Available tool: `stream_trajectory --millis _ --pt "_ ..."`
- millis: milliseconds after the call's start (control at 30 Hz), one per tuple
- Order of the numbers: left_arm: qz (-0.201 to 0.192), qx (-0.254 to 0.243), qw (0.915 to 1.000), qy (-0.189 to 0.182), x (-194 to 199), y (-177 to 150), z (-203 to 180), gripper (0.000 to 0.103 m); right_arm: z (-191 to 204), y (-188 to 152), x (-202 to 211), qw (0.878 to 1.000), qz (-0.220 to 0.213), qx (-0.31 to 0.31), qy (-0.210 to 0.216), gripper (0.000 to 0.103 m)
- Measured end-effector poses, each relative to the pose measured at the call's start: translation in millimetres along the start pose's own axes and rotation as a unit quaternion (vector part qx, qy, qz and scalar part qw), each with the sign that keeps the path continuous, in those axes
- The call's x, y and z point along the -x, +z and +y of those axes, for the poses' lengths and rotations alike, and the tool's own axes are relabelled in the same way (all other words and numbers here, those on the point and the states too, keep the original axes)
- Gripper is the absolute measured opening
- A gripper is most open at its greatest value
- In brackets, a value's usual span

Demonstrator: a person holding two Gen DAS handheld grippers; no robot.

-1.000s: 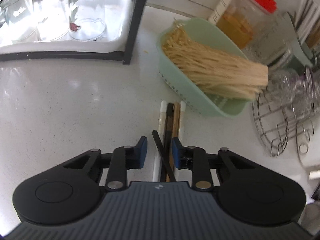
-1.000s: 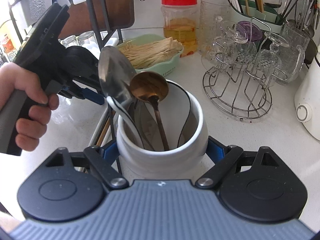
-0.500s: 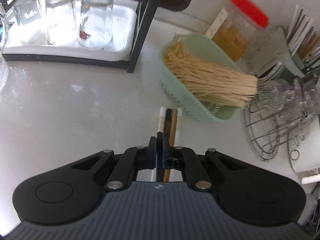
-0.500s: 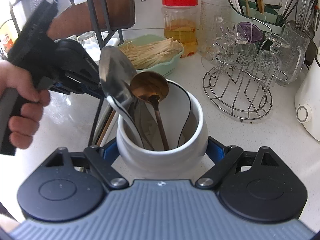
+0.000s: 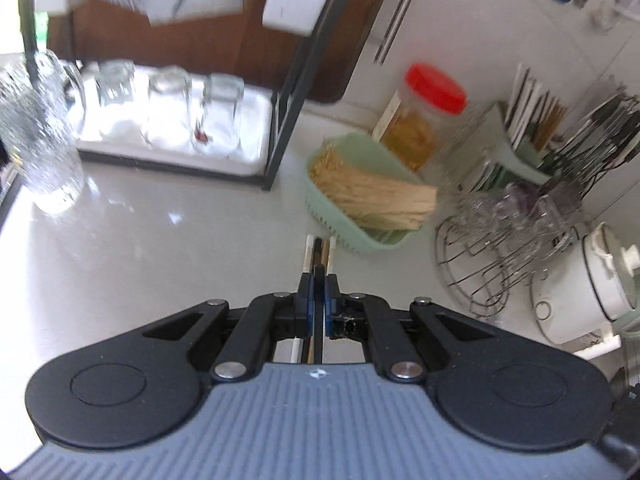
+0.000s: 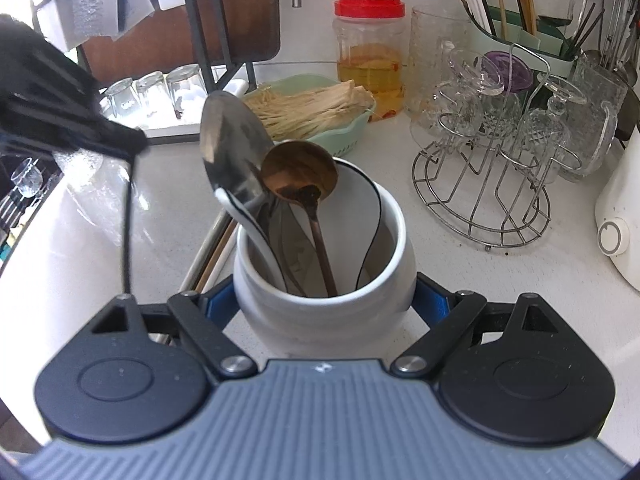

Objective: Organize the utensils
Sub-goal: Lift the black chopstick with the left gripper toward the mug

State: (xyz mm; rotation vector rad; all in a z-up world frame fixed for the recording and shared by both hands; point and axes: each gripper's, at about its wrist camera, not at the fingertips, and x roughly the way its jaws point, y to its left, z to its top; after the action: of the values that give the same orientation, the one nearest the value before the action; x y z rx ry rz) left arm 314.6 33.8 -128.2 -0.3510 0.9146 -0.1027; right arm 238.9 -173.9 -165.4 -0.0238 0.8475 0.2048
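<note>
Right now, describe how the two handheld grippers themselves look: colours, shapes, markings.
Both are alike. The left gripper has a ribbed blue-grey body with a small white logo, two round black housings with embossed circles, black linkage arms pinned by silver rivets, and blue finger pads. The right gripper shows the same build and blue pads. No cables, sleeves or hands show.

Glossy white countertop (image 5: 120, 248) meets a white wall (image 5: 500, 32) (daylight glare), brown cabinet (image 6: 248, 8) behind.
</note>
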Motion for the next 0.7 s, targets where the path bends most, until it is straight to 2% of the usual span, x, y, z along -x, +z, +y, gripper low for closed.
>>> stream_trajectory --millis 200,500,700 --pt "-0.037 -0.021 0.9990 -0.008 47.2 -2.3 -13.5 0.005 -1.3 1.7 -0.8 1.000 0.006 0.013 0.012 0.091" --pt "-0.051 -0.043 0.9975 -0.024 87.6 -16.6 -24.0 0.005 3.6 -1.7 1.5 1.000 0.007 0.020 0.018 0.091" --pt "-0.070 -0.066 0.9948 -0.035 113.8 -12.3 -32.7 0.005 8.9 -5.1 4.3 1.000 0.004 0.019 0.017 0.091"
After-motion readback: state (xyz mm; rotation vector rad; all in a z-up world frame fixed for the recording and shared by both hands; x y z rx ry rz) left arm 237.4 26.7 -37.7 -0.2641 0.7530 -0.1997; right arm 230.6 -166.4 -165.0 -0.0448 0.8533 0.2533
